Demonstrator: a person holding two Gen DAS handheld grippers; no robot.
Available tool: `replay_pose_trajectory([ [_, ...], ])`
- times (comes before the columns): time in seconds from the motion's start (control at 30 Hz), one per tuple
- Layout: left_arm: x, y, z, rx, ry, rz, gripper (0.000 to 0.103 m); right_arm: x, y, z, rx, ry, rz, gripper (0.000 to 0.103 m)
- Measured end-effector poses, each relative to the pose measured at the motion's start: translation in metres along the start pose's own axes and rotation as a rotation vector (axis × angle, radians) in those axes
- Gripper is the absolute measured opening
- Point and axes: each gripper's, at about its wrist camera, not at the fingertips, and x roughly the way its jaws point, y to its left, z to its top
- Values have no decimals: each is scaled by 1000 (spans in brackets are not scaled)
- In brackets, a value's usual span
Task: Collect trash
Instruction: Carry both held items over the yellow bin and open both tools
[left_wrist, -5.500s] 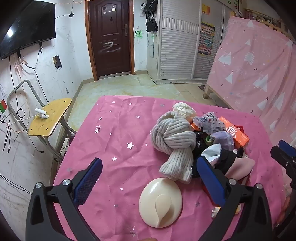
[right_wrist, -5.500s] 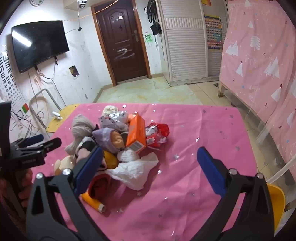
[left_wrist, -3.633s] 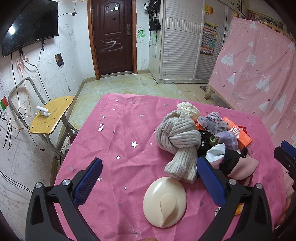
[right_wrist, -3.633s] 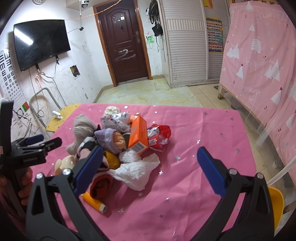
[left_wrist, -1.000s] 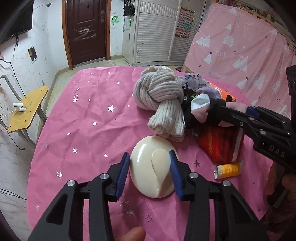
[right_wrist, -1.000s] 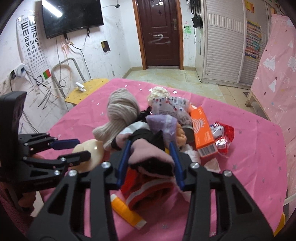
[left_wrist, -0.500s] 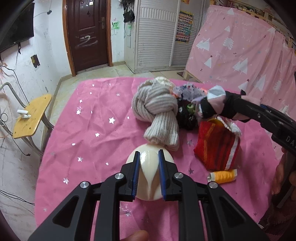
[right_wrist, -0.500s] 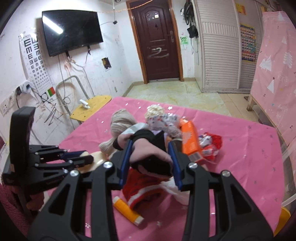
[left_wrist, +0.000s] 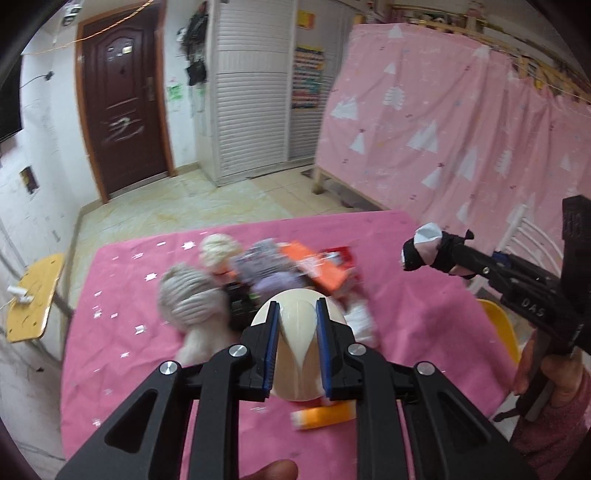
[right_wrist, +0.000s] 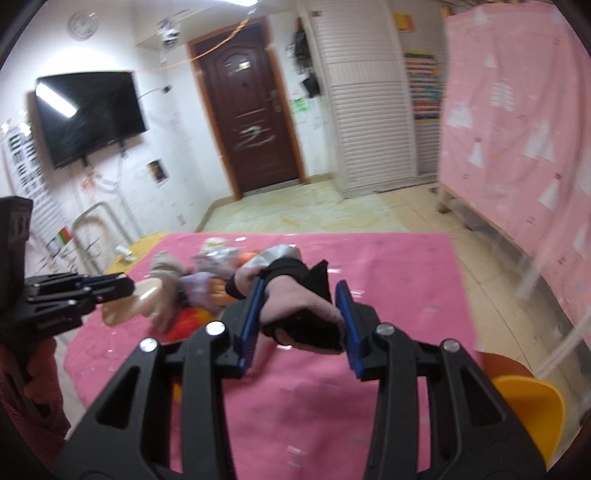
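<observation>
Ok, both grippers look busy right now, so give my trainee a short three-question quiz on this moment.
1. True or false: the left gripper is shut on the cream round plastic wall hook.
2. Multiple choice: the right gripper holds A) the orange cardboard box, B) the pink and black fabric bundle, C) the grey ribbed knit scarf.
3. Fill in: the orange tube lies on the pink star-print ____.

Key: 1 true. 2 B. 3 tablecloth.
</observation>
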Motion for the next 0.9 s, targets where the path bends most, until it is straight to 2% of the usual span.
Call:
replay_pose_trajectory([
  [0.33,27,-115,18,140,27,-230,11,-54,-111,-38,159,3,-270,38],
  [0.63,40,-202,14,240,60,-362,11,-71,-164,-72,235,34,-404,40],
  [0.7,44,-216,12,255,73,-386,11,-75,-171,-79,255,37,-408,43],
  [0.83,60,-244,8,275,116,-432,11,-81,-183,-86,284,25,-423,61],
  [0.9,70,-255,6,281,139,-453,11,-85,-187,-87,299,12,-428,61],
])
